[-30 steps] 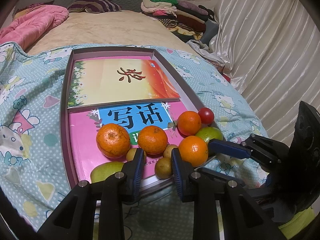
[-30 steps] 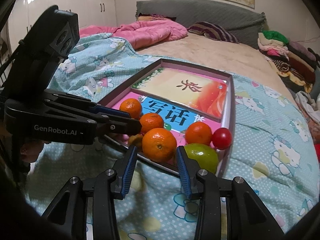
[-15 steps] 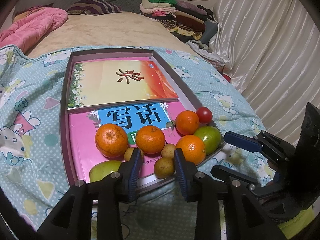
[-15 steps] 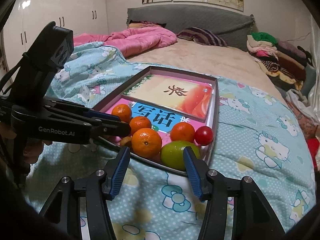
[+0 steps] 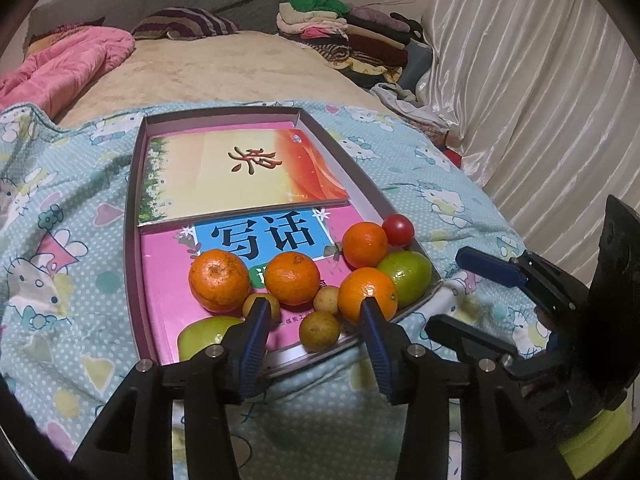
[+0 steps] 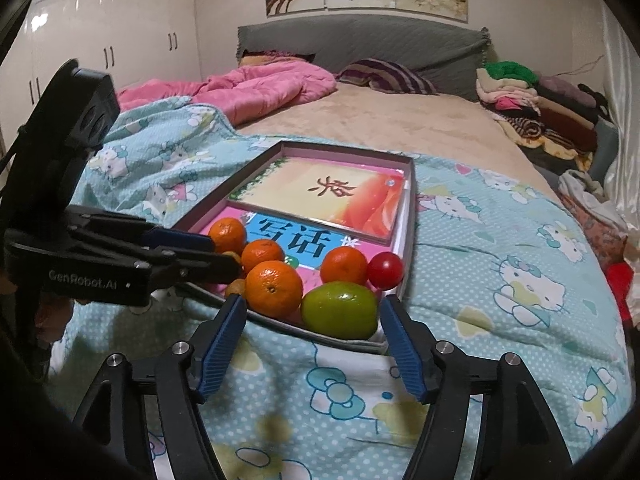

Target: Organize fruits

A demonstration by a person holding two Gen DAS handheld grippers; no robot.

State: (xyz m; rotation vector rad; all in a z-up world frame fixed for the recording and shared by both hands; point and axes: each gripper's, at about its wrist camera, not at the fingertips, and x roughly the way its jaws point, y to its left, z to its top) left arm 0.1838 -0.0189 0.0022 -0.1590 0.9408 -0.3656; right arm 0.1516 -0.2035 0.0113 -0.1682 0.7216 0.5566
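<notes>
The left tongs (image 5: pixel 312 312) hover over the near edge of the shallow box (image 5: pixel 134 216), which lies on the cartoon-print blanket (image 5: pixel 60 264) on the bed; their jaws are opening with nothing pressed between the pads, though a small brown fruit (image 5: pixel 319 331) sits in the gap. One finger hides part of a second small brown fruit (image 5: pixel 269 305) and of the green pear (image 5: pixel 204 338) at the near left corner. The right tongs (image 6: pixel 311 316) are likewise opening and grip nothing, framing the near orange (image 6: pixel 274 289) and the green fruit (image 6: pixel 339 310). All the fruit lies in the box's near end on the pink book (image 5: pixel 168 280).

The left view alone shows the pear and the three small brown fruits clearly. In the right view the other tool's fingers cover most of them. The red tomato (image 6: pixel 385 270) and the yellow-orange book (image 6: pixel 328 196) appear in both.
</notes>
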